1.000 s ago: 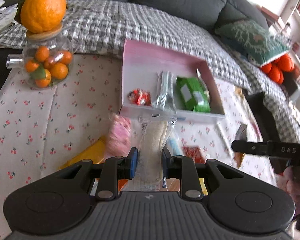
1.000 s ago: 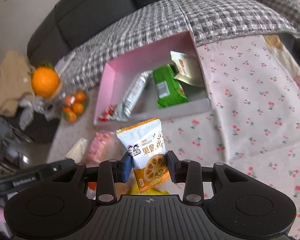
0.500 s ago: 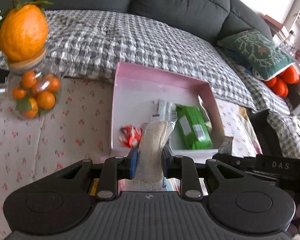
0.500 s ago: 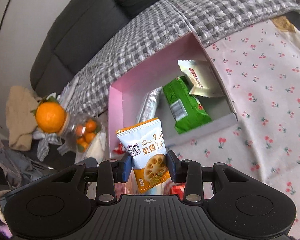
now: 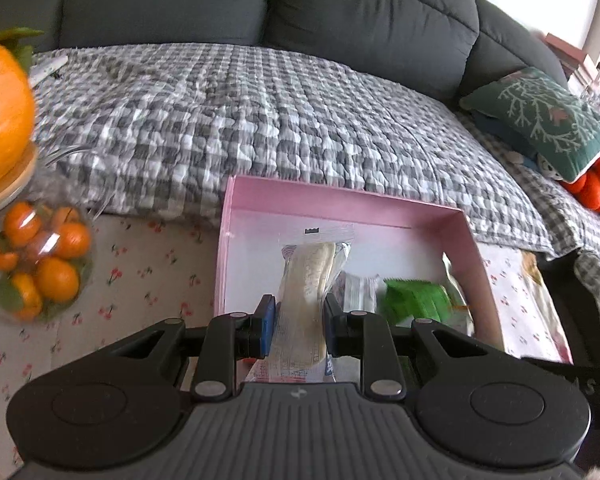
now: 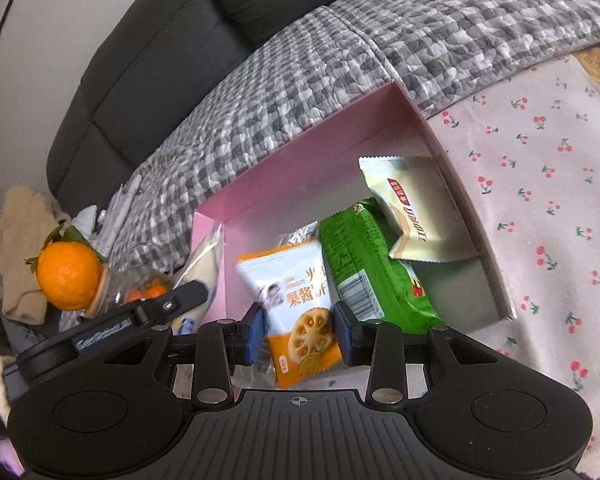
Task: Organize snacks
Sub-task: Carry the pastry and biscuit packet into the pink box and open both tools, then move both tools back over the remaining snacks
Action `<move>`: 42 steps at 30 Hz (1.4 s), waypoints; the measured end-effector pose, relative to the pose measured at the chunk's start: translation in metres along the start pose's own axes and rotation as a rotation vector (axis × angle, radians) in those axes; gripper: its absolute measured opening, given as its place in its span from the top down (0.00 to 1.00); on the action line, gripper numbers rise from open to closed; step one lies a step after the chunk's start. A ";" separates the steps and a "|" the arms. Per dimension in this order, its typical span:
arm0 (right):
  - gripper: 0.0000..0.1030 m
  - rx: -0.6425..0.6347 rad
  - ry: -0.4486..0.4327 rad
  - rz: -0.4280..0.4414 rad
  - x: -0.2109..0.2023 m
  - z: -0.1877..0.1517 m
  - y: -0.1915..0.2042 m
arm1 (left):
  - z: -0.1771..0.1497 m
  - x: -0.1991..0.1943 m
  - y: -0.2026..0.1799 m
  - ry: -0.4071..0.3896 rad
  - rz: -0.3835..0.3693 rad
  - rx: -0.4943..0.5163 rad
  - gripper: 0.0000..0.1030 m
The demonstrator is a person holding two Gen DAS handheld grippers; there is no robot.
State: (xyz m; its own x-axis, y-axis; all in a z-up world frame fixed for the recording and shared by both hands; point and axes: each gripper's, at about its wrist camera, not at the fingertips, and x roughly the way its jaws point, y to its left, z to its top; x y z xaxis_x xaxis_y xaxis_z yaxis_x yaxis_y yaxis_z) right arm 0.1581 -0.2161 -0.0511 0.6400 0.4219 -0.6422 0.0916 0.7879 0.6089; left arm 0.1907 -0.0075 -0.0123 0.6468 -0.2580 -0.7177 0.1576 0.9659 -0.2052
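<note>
My left gripper [image 5: 298, 322] is shut on a long clear-wrapped pale pastry [image 5: 306, 280], held over the near left part of the pink box [image 5: 340, 204]. My right gripper [image 6: 299, 330] is shut on a blue and orange biscuit packet [image 6: 296, 300], held above the pink box [image 6: 320, 152] near its front. Inside the box lie a green packet [image 6: 364, 260], a cream packet [image 6: 416, 212] against the right wall and a silver packet [image 6: 300, 234]. In the right wrist view the left gripper [image 6: 180, 300] with its pastry [image 6: 204, 260] shows at the box's left wall.
A glass jar of small oranges [image 5: 36, 264] with a big orange [image 5: 0, 112] on its lid stands left of the box on the cherry-print cloth [image 6: 540, 200]. Behind runs a dark sofa under a grey checked blanket [image 5: 260, 120], with a green cushion [image 5: 540, 120] at the right.
Both grippers have moved forward from the loose snacks on the cloth to over the pink box, each keeping its packet. The box now fills more of both views.
</note>
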 end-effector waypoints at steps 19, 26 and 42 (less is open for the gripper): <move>0.60 -0.108 -0.048 -0.048 0.016 0.003 0.015 | -0.003 0.020 -0.006 -0.084 0.081 0.105 0.44; 0.34 -0.119 -0.067 -0.067 0.000 0.001 0.020 | -0.007 -0.001 -0.009 -0.072 0.081 0.110 0.33; 0.13 -0.201 -0.067 -0.176 -0.055 -0.030 0.042 | -0.036 -0.059 0.008 -0.037 0.115 0.072 0.09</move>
State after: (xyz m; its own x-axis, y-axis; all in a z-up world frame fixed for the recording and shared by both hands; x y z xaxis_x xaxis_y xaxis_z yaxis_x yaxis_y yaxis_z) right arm 0.1040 -0.1929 -0.0038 0.6773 0.2453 -0.6936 0.0570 0.9225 0.3819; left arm 0.1265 0.0146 0.0043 0.6905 -0.1464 -0.7084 0.1337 0.9883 -0.0739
